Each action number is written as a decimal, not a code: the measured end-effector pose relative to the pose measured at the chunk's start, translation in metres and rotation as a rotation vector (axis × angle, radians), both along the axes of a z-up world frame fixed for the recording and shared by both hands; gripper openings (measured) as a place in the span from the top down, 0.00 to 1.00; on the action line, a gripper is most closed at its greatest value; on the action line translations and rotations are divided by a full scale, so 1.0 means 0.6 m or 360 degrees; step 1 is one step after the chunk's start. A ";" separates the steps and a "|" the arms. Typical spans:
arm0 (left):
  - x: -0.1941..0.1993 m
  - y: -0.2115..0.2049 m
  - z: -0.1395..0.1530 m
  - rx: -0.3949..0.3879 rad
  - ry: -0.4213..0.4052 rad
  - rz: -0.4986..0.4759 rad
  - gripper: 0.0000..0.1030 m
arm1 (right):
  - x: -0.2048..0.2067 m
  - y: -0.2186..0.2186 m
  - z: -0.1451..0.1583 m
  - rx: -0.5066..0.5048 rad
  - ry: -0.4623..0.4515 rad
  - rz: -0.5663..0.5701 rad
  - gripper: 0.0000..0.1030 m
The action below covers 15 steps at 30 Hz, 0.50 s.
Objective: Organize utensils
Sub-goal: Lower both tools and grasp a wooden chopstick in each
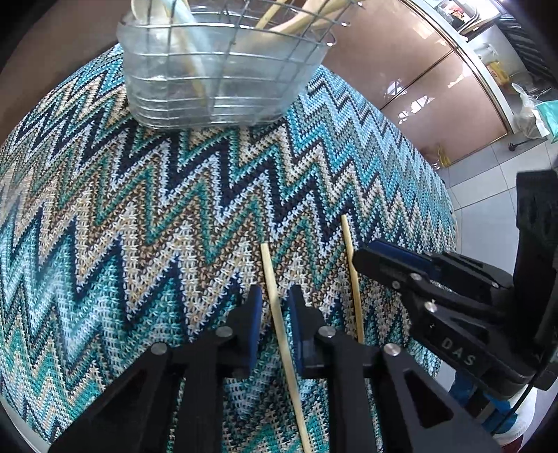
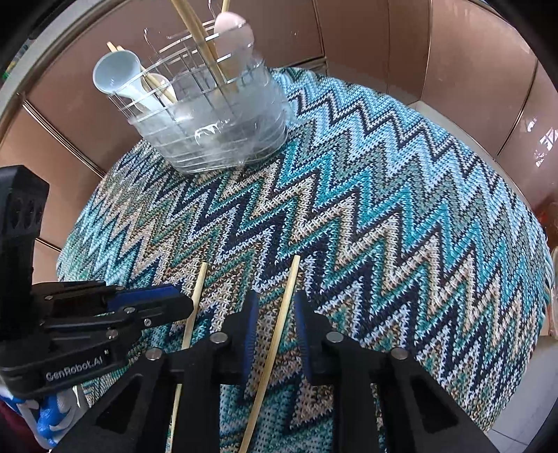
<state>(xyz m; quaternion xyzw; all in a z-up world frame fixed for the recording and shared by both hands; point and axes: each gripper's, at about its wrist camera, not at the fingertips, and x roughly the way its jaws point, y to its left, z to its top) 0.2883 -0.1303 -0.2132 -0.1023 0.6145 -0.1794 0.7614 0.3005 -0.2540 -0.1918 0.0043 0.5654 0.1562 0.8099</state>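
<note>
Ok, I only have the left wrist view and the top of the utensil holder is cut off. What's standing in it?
Observer: A white spoon, bowl up, leans out at the left end of the holder.
Operator: Anything else up there?
Observer: A pinkish spoon, bowl up, stands near the back.
Operator: Is the right gripper pinching its chopstick?
Observer: No. The chopstick lies between the right gripper fingers, with cloth showing on both sides.
</note>
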 end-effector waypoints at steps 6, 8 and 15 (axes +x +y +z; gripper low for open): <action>0.017 -0.022 -0.029 0.0020 0.0039 -0.0020 0.90 | 0.013 0.007 -0.029 -0.0037 0.0059 0.0014 0.91; 0.021 -0.028 -0.043 0.0036 0.0064 -0.0012 0.93 | 0.014 0.009 -0.041 -0.0048 0.0078 0.0013 0.92; 0.024 -0.033 -0.049 0.0043 0.0063 0.0018 0.93 | 0.019 0.016 -0.048 -0.0046 0.0067 0.0008 0.92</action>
